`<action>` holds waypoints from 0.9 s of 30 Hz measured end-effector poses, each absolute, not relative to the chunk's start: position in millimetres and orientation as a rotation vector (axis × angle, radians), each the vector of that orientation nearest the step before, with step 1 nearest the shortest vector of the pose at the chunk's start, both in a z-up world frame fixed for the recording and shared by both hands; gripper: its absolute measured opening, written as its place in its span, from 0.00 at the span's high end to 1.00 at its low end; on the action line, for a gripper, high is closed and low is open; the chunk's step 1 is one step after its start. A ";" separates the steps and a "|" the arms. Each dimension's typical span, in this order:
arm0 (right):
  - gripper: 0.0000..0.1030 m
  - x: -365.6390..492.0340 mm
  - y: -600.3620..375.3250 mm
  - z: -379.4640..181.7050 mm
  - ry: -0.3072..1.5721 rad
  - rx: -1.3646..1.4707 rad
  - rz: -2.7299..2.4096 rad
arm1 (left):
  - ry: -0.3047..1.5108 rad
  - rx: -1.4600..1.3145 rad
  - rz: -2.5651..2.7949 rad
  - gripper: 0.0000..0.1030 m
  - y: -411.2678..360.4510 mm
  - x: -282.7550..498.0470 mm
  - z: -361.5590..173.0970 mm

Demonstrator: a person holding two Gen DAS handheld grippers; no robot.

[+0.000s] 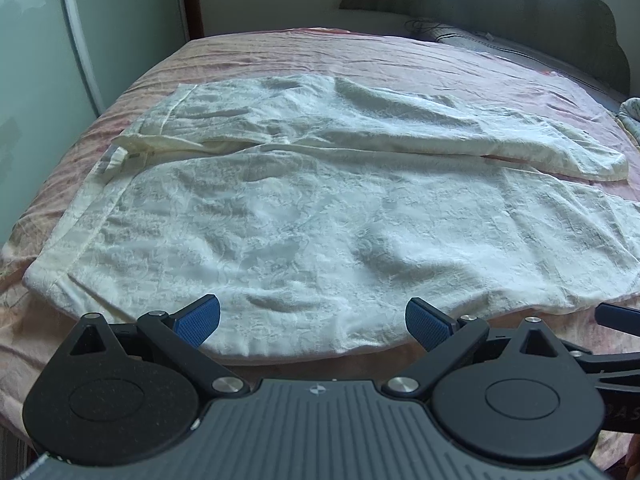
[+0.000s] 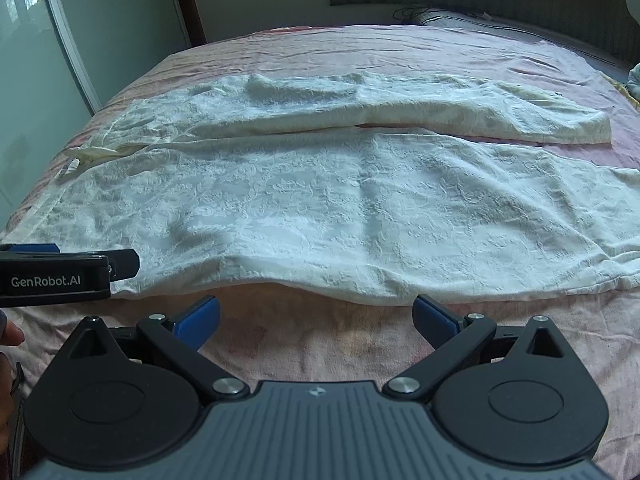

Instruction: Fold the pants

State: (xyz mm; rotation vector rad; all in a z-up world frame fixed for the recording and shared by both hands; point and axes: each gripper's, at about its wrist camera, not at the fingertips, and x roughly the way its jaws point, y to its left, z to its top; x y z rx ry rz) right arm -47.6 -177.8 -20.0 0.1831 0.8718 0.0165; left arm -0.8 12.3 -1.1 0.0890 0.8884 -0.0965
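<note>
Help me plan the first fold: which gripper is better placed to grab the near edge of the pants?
Left, probably. The left gripper is open with the near hem of the pants already between its fingers. The right gripper is also open, but sits over bare pink bedspread, short of the cloth.

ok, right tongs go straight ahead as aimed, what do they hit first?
Likely the near edge of the pants; only bare bedspread lies between the open right tongs and it. Depth unclear.
</note>
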 end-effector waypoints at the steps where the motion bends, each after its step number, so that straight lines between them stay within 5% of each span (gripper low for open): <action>1: 0.00 -48.4 -178.7 -19.3 0.868 0.186 0.020 | 0.891 0.088 -0.091 0.02 13.4 -0.8 -1.4; 27: 0.00 9.3 -158.8 21.0 0.669 -0.033 0.305 | 0.837 0.092 -0.037 0.02 40.2 30.4 1.5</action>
